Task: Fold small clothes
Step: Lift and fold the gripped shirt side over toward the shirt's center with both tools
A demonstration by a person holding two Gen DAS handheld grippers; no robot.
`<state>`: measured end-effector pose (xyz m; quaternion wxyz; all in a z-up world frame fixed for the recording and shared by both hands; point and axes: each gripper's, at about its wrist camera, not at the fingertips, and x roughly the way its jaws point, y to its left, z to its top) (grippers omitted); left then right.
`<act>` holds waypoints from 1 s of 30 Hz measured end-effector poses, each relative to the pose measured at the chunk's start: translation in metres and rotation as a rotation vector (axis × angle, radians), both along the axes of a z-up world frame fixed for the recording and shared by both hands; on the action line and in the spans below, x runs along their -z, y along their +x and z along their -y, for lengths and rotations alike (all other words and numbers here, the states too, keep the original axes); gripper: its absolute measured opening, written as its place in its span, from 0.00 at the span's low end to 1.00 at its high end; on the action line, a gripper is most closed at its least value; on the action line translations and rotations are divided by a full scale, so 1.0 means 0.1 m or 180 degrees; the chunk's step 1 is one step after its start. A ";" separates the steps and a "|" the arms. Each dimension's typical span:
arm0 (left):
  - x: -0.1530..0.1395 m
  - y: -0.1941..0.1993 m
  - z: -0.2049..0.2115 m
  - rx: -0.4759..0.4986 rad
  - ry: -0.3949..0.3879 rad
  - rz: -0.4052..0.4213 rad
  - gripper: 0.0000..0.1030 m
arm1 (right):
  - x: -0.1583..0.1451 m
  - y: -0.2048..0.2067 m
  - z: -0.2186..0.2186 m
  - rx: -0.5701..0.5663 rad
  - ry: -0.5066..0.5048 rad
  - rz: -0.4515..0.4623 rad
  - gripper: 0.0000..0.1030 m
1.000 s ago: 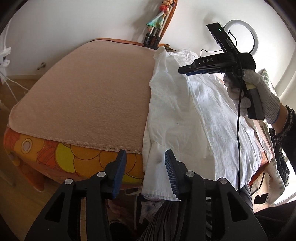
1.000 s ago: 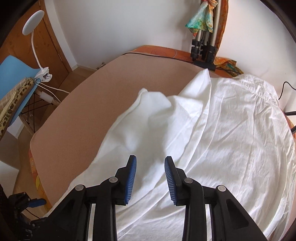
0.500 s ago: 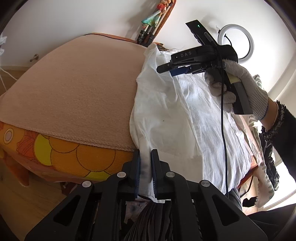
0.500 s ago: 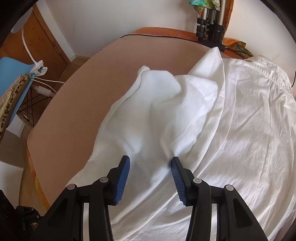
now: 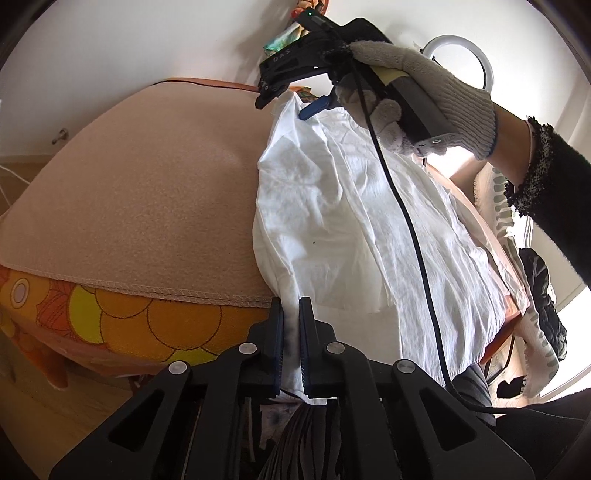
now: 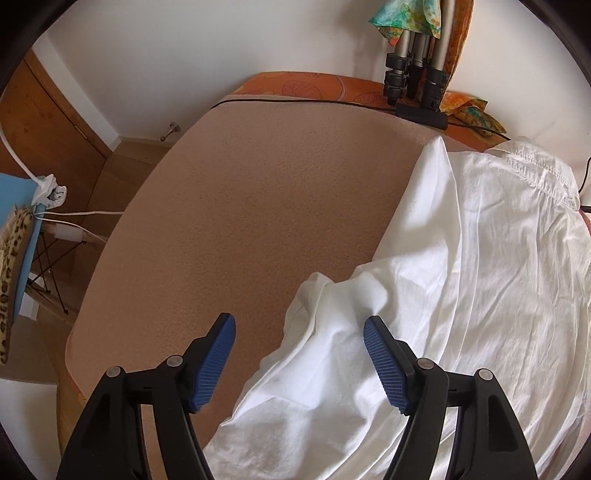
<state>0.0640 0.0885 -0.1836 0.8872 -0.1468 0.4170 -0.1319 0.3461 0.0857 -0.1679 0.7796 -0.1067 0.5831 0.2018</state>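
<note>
white shirt (image 5: 362, 221) spread over beige pad (image 5: 147, 206)
left gripper (image 5: 291, 334) clenched on near hem (at table edge); right gripper (image 6: 299, 363) spread wide above crumpled sleeve, grasping nothing.

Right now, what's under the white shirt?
The shirt lies on the tan mat, over an orange floral cloth. Anything beneath the shirt itself is covered.

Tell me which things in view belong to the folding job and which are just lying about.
Job:
white garment
left gripper, shut on its near edge
right gripper, open over a fold
beige table cover

Lying about:
tripod
ring light
blue chair
patterned scarf
</note>
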 end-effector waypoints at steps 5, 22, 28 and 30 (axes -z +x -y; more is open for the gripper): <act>-0.08 -0.01 0.06 0.0086 -0.0001 0.0053 0.05 | 0.16 0.08 0.02 0.0045 -0.0150 -0.0025 0.36; -0.54 0.00 0.86 0.0912 0.0114 0.0361 0.05 | -0.22 0.04 1.23 0.0229 0.0835 -0.0021 0.09; -0.49 0.04 1.21 0.1200 0.0179 0.0314 0.05 | -0.16 0.03 1.70 0.0340 0.0771 -0.0020 0.08; -0.46 0.07 1.29 0.1261 0.0189 0.0275 0.05 | -0.13 0.02 1.76 0.0353 0.0720 -0.0010 0.07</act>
